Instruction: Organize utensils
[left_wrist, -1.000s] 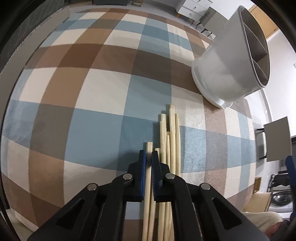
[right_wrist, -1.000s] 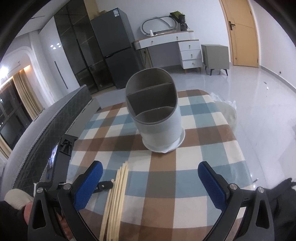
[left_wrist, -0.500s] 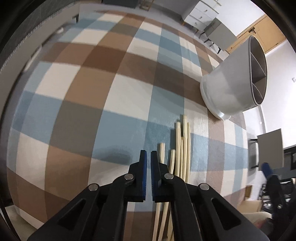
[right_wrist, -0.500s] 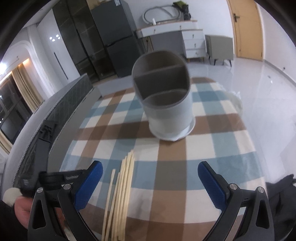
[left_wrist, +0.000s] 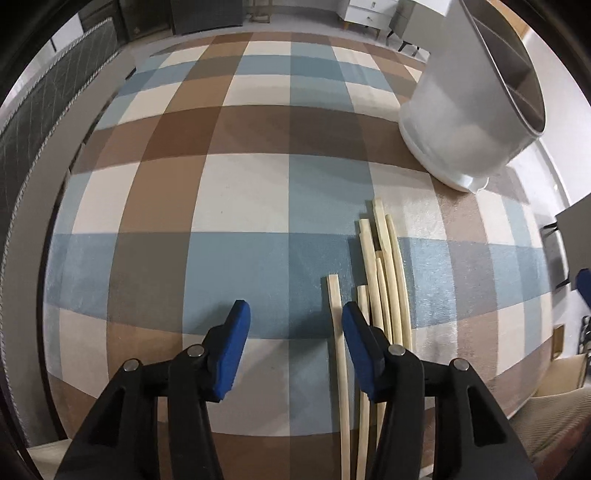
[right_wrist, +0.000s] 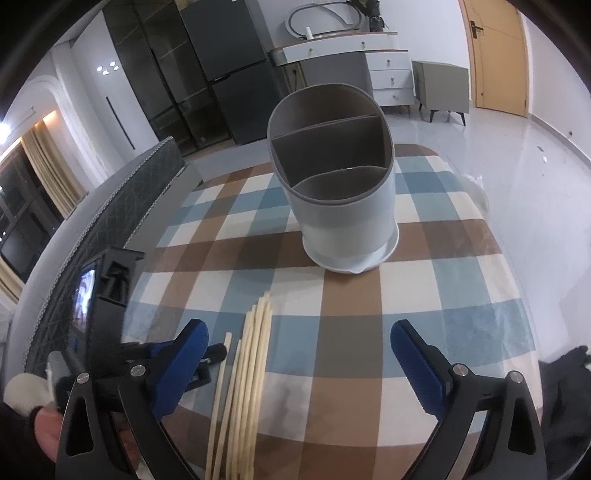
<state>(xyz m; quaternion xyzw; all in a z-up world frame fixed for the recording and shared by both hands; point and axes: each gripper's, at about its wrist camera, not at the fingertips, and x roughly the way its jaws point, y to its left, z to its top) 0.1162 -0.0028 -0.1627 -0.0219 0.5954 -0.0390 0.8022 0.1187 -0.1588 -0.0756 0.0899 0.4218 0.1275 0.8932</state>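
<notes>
Several pale wooden chopsticks (left_wrist: 384, 280) lie side by side on the checked tablecloth (left_wrist: 240, 192). One chopstick (left_wrist: 335, 317) lies a little apart on their left. My left gripper (left_wrist: 295, 325) points steeply down over the cloth and its jaws are opening. That single chopstick lies flat just inside the right blue pad (left_wrist: 356, 336), and no pad presses on it. A grey oval utensil holder (right_wrist: 340, 206) with inner dividers stands upright behind the chopsticks (right_wrist: 251, 362). My right gripper (right_wrist: 299, 354) hovers wide open above the near table edge, holding nothing.
A dark padded bench back (right_wrist: 110, 206) runs along the table's left side. A person's hand (right_wrist: 44, 424) holds the left tool at lower left. Behind the table are a fridge (right_wrist: 229, 74), a dresser (right_wrist: 369, 74) and bare floor on the right.
The left jaws were shut around one chopstick, then shut and empty beside it, and now stand apart. That chopstick lies separated from the bunch. The right gripper came slightly nearer the holder.
</notes>
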